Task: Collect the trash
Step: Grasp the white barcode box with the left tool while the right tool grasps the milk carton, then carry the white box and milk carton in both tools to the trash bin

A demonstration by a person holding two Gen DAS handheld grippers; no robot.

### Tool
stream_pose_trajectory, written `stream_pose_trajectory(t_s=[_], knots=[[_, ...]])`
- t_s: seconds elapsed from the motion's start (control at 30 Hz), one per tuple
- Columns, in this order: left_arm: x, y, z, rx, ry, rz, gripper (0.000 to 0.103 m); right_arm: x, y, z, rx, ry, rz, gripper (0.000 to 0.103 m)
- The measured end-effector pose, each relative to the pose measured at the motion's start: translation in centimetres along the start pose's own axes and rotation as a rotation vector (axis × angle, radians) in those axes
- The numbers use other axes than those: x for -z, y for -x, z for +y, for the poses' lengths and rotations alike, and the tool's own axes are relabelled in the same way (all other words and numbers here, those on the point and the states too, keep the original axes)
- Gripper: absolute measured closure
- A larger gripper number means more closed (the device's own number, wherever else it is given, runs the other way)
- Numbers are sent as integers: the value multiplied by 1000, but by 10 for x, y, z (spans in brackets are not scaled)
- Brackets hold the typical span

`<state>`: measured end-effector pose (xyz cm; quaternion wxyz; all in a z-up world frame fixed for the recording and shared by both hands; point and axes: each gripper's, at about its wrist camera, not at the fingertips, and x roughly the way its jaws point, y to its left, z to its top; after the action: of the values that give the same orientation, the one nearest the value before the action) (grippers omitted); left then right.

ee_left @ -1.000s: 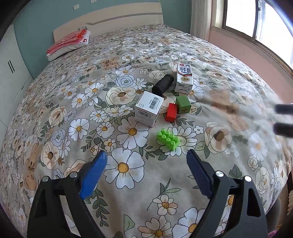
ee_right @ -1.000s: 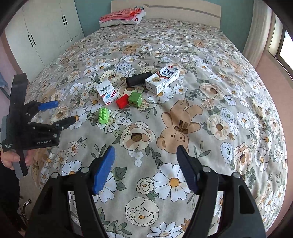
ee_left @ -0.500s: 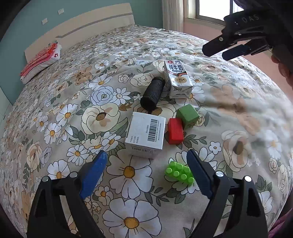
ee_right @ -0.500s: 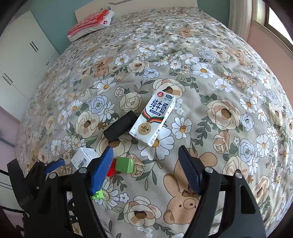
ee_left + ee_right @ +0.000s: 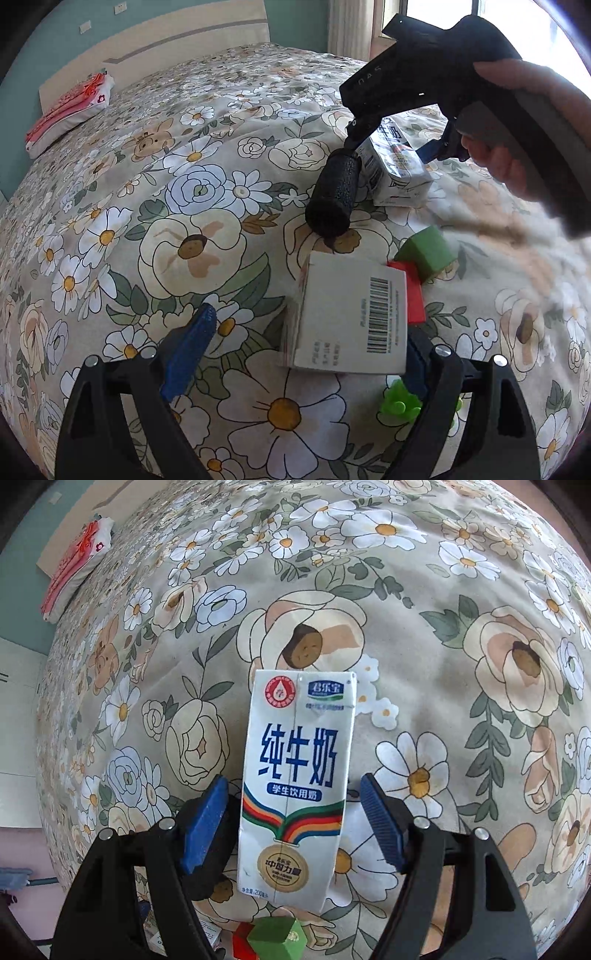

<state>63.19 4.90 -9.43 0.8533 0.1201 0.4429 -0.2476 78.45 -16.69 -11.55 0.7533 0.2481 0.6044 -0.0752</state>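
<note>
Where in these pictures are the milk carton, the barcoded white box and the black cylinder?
milk carton (image 5: 295,775): right wrist view, printed front face.
white box (image 5: 347,317): left wrist view, top face beside the barcode.
black cylinder (image 5: 334,192): left wrist view, curved side.

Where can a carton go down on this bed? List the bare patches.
Free: the wide floral spread left of the black roll and white box, up to the pillow; also beyond the milk carton. Crowded: roll, carton, box and blocks huddle together.
</note>
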Motion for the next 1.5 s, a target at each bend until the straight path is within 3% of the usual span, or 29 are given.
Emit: stream_pose_trajectory(t_s=[0.1, 0.17, 0.23, 0.43, 0.73, 1.13, 1.5], knots=[[0, -3, 4, 24, 26, -16, 20, 1, -6, -1, 4, 2, -8, 31], [1, -8, 3, 34, 39, 3, 49, 3, -7, 2, 27, 30, -18, 39], [3, -9, 3, 25, 53, 7, 58, 4, -7, 2, 59, 60, -29, 49], [7, 4, 0, 40, 131, -13, 58, 5, -1, -9, 1, 43, -35, 53], [-2, 40, -8, -20, 161, -30, 59, 10, 40, -26, -34, 38, -65, 53], [-34, 135, -39, -120, 218, -113, 59, 34, 171, -47, -48, 125, -186, 53], [-55, 254, -107, -230, 223, -218, 59, 94, 320, -72, -76, 243, -331, 53]])
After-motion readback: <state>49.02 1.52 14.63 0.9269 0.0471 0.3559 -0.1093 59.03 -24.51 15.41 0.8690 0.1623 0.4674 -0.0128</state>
